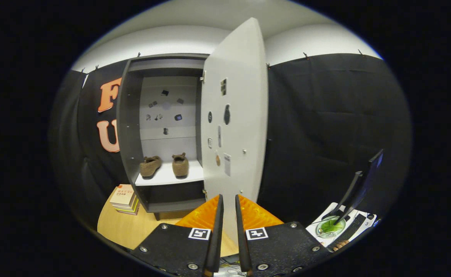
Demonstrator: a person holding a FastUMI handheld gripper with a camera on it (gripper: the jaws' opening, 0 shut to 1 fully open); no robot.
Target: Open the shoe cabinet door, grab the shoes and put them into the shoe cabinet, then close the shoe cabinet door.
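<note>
The grey shoe cabinet [130,127] stands beyond my fingers with its white door [236,115] swung wide toward me, inner face showing. Two brown shoes sit side by side on its white shelf [163,177]: the left shoe [150,166] and the right shoe [180,164]. My gripper [228,200] is low in front of the door's bottom part. Its fingers stand almost together, with only a thin slit between them. The door's white face shows through that slit. Nothing is held.
A stack of books [124,198] lies on the wooden table [133,229] left of the cabinet's base. To the right stand a tilted dark monitor [360,184], a green round dish [330,227] and a keyboard [354,227] on a white surface.
</note>
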